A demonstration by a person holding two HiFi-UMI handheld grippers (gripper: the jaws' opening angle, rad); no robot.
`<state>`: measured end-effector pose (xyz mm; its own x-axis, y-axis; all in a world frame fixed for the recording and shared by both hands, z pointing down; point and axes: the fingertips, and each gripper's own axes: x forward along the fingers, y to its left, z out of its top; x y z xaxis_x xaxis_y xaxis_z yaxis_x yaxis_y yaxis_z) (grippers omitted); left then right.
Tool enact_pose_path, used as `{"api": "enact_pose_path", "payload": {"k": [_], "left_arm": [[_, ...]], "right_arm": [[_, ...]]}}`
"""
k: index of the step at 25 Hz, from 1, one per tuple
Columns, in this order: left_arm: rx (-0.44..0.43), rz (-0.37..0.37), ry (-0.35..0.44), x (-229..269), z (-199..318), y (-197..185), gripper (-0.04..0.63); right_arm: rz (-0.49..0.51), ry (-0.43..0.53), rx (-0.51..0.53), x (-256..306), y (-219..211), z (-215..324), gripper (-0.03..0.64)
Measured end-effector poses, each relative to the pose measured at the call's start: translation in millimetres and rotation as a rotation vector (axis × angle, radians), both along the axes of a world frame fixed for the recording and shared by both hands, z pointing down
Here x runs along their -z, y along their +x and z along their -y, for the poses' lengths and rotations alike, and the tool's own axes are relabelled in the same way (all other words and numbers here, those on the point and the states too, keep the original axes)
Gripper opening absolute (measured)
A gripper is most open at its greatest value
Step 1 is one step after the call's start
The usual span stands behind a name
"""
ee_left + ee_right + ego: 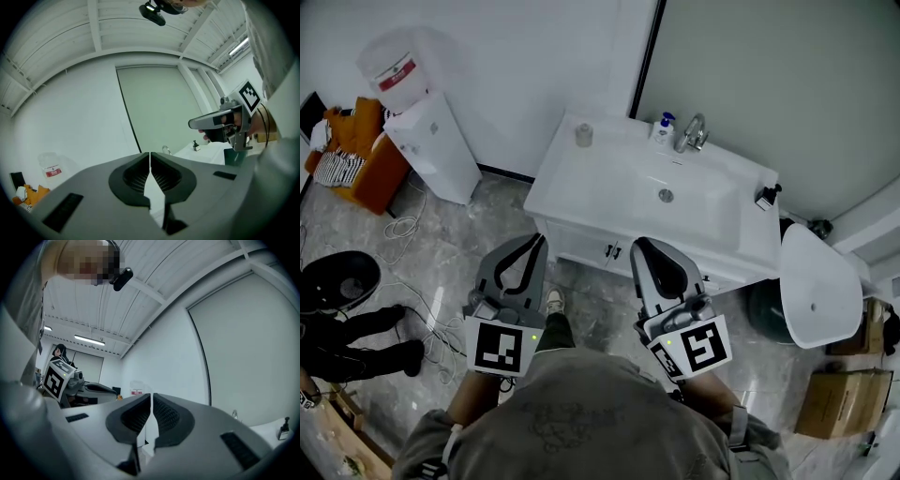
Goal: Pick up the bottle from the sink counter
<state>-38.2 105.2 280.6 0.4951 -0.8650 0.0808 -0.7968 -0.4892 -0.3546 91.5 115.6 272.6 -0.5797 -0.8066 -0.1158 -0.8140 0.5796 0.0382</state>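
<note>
A small white bottle [663, 127] with a blue top is seen upright at the back edge of the white desk [572, 183], just left of the tap [694, 133] and behind the basin [703, 202]. A pale cup [584, 134] is set well apart from it, towards the desk's left end. Marbled floor [502, 220] is left open along the desk's left side. The left tongs [541, 241] and right tongs [639, 247] are held short of the front edge, both clenched on nothing.
</note>
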Motion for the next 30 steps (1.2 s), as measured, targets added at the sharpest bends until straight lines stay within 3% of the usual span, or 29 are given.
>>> {"api": "enact_pose_path", "payload": {"k": [7, 16, 25, 26, 29, 30], "left_arm": [[-0.041, -0.027, -0.045, 3, 85, -30, 0.021], [-0.080, -0.002, -0.033, 0, 201, -71, 0.021], [-0.106, -0.004, -0.040, -12, 309, -91, 0.021], [-0.106, -0.001, -0.039, -13, 319, -93, 0.021], [-0.098, -0.004, -0.035, -14, 345, -97, 0.021], [-0.093, -0.006, -0.036, -14, 354, -97, 0.021]], "right_arm": [[0.004, -0.050, -0.019, -3, -34, 84, 0.035], [-0.029, -0.097, -0.072, -16, -72, 202, 0.035], [-0.078, -0.109, -0.046, -25, -102, 314, 0.039], [-0.082, -0.105, -0.052, -25, -103, 326, 0.048], [-0.091, -0.105, -0.063, -26, -105, 358, 0.170], [-0.095, -0.106, -0.060, -27, -106, 368, 0.174]]}}
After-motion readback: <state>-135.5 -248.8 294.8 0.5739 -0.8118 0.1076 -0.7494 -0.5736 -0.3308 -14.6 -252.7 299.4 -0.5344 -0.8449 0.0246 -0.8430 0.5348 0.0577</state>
